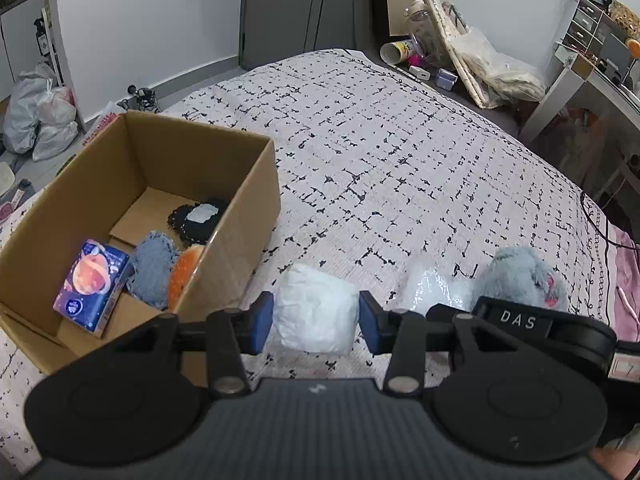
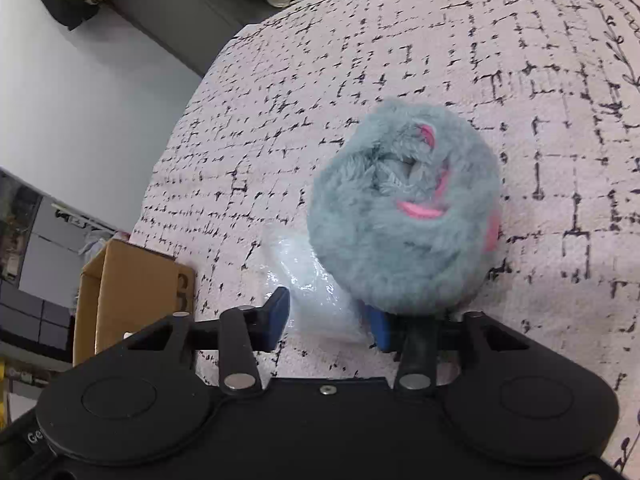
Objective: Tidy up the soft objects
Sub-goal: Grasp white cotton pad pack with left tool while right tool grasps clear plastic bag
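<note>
My left gripper (image 1: 316,322) is shut on a white soft bundle (image 1: 314,312), held just right of a cardboard box (image 1: 240,216) on the bed. The box holds a blue tissue pack (image 1: 94,282), a blue-grey cloth (image 1: 154,270), an orange item (image 1: 182,276) and a black item (image 1: 198,218). My right gripper (image 2: 330,314) is open around a clear plastic packet (image 2: 310,292) lying on the bed, with a grey-blue fluffy plush (image 2: 404,212) over its right finger. The packet (image 1: 434,290) and plush (image 1: 520,274) also show in the left wrist view.
The bed has a white spread with black marks (image 1: 400,152). The cardboard box also shows at the left in the right wrist view (image 2: 132,292). Clutter and bags (image 1: 460,60) lie past the bed's far edge, a desk (image 1: 592,76) at the right, bags (image 1: 36,112) on the floor at the left.
</note>
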`<action>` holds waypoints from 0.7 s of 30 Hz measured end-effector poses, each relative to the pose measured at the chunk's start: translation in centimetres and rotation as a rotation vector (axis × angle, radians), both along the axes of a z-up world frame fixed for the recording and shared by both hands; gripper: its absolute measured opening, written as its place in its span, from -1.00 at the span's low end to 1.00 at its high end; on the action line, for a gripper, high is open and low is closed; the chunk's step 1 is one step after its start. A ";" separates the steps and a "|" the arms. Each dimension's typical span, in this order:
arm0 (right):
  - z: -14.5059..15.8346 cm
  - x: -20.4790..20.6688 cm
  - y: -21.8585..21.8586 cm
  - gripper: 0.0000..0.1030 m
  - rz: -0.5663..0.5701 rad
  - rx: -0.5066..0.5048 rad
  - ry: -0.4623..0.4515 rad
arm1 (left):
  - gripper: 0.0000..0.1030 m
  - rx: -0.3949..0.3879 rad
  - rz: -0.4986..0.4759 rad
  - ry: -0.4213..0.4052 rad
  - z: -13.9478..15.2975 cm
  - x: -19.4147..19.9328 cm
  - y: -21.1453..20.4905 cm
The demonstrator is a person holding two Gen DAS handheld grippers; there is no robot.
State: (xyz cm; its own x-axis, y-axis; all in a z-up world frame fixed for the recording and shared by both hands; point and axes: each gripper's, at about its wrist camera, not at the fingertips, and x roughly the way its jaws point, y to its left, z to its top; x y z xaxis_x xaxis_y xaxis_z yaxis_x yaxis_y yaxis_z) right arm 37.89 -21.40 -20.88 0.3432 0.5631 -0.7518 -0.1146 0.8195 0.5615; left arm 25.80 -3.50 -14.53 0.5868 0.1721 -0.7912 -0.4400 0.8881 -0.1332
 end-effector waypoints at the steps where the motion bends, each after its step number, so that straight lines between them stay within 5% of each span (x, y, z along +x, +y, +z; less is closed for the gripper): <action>1: 0.0 -0.1 0.1 -0.35 0.012 0.004 0.002 | -0.14 -0.002 0.000 0.001 0.0 0.0 0.1; 21: 4.5 -3.5 -0.9 -0.50 0.020 -0.021 -0.060 | -0.14 0.040 -0.034 -0.060 3.9 -2.4 0.4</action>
